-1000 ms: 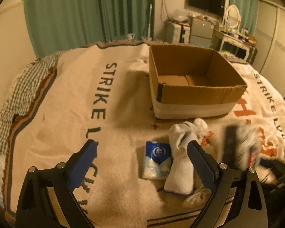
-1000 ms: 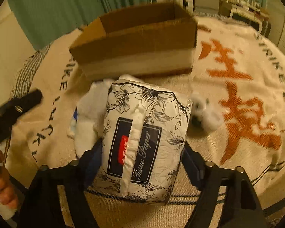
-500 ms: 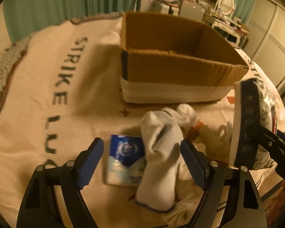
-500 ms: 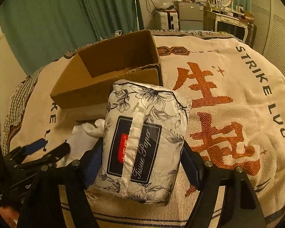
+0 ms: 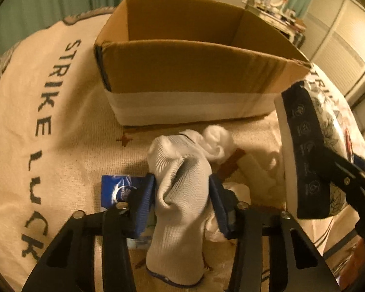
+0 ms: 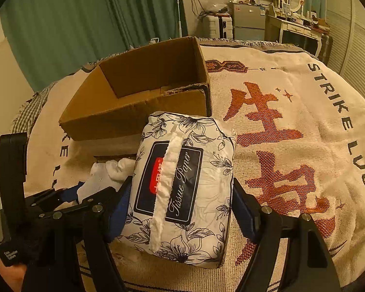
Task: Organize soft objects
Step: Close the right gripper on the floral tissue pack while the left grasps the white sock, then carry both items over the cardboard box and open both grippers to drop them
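My left gripper (image 5: 182, 194) is shut on a white sock (image 5: 182, 189) lying on the blanket, in front of the open cardboard box (image 5: 189, 73). A small blue tissue pack (image 5: 114, 189) lies just left of the sock, and more white socks (image 5: 216, 141) lie behind and to the right. My right gripper (image 6: 182, 194) is shut on a flower-printed tissue paper pack (image 6: 185, 185) and holds it above the blanket, near the box's (image 6: 138, 97) right front corner. The pack also shows at the right of the left wrist view (image 5: 314, 150).
A cream blanket (image 6: 292, 133) with "STRIKE LUCK" lettering and orange characters covers the bed. Green curtains (image 6: 73, 24), a suitcase (image 6: 216, 26) and a dressing table (image 6: 296, 24) stand beyond the bed.
My left gripper moved forward and down over the white sock and closed on it. My right gripper lifted the tissue pack higher and closer to the box.
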A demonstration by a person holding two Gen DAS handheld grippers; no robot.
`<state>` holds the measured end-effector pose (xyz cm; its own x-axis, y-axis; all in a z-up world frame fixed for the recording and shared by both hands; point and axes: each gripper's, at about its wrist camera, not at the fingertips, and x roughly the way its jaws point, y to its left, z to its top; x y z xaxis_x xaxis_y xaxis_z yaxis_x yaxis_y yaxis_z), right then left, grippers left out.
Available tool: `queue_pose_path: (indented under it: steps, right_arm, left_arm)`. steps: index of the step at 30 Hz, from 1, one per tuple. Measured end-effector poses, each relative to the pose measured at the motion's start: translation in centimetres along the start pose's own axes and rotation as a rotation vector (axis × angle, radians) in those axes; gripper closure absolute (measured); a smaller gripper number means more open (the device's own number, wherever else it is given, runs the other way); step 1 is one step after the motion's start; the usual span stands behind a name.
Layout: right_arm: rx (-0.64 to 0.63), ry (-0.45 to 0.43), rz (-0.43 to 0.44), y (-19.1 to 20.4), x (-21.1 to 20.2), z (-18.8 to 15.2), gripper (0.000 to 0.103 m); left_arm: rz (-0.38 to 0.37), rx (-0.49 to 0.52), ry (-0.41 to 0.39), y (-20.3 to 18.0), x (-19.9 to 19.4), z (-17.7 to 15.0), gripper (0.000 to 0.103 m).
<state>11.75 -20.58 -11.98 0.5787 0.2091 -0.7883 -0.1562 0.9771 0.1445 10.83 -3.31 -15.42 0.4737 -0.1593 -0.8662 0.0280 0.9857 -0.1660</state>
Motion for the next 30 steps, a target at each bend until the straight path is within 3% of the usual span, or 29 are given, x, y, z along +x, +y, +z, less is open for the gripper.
queue_pose_path:
  steps: [6,11,16,23,30]
  right_arm:
    - [0.006,-0.026,0.004,-0.1,-2.1,-0.1,0.029]
    - [-0.008,-0.081,0.0,0.3,-5.5,0.0,0.03]
    - [-0.025,-0.15,0.012,0.9,-9.4,0.5,0.03]
    - [-0.066,-0.247,0.08,2.6,-14.9,2.7,0.03]
    - [-0.099,-0.327,0.138,3.4,-16.8,8.8,0.03]
  left_arm:
    - [0.021,-0.023,-0.029,1.0,-3.0,-1.4,0.068]
    - [0.065,0.022,-0.123,1.2,-7.7,-2.0,0.068]
    - [0.04,0.017,-0.213,0.8,-12.6,-1.6,0.068]
    - [0.054,0.048,-0.287,-1.4,-17.1,0.8,0.068]
    - [0.037,-0.033,-0.332,0.4,-17.0,6.9,0.068]
